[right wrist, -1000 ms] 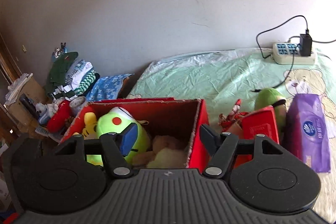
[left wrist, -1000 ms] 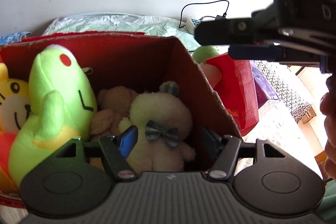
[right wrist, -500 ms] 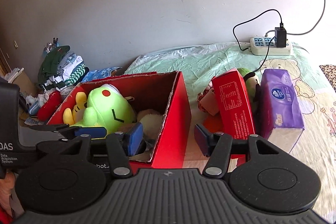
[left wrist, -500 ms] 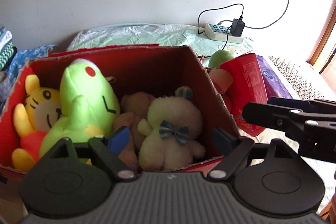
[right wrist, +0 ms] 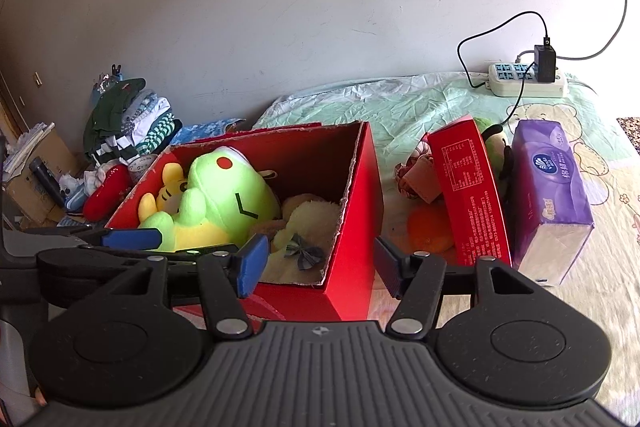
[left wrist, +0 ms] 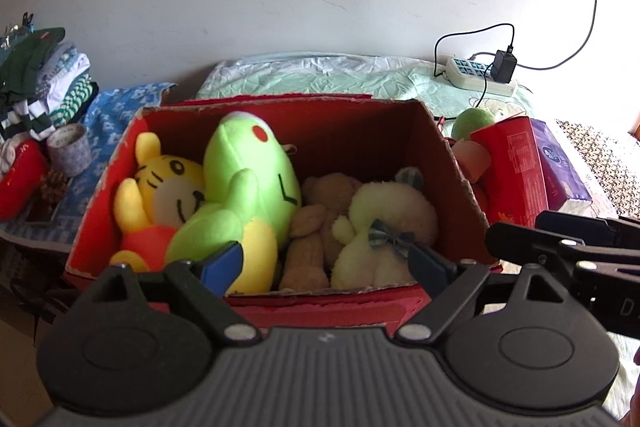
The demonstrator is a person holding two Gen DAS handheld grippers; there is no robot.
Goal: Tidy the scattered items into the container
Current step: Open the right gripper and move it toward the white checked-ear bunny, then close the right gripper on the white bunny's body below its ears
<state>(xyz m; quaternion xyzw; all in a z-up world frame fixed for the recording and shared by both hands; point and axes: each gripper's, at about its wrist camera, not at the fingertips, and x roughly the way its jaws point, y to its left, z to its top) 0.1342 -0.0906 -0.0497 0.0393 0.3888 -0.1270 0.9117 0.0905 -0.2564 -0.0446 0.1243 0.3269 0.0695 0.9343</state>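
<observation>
The red cardboard box (left wrist: pixel 340 135) holds a green frog plush (left wrist: pixel 248 179), a yellow tiger (left wrist: pixel 168 183), a brown bear (left wrist: pixel 320 211) and a cream bear with a bow (left wrist: pixel 388 223). My left gripper (left wrist: pixel 324 263) hovers over the box's near edge, jaws opening, nothing between them. My right gripper (right wrist: pixel 320 261) is by the box's front right corner (right wrist: pixel 360 227), jaws opening and holding nothing. Right of the box lie a red carton (right wrist: pixel 468 187), a purple tissue pack (right wrist: pixel 548 187), an orange toy (right wrist: pixel 428 227) and a green plush (right wrist: pixel 490 131) half hidden behind the carton.
A white power strip (right wrist: pixel 528 81) with a charger and cables sits at the back of the green sheet. Folded clothes (right wrist: pixel 132 123), a patterned cup (left wrist: pixel 70 149) and a red item (left wrist: pixel 16 183) crowd the left side. A wall stands close behind.
My left gripper has widened and drawn back and up from the cream bear, which stays in the box. My right gripper has swung from above the box to its right front corner.
</observation>
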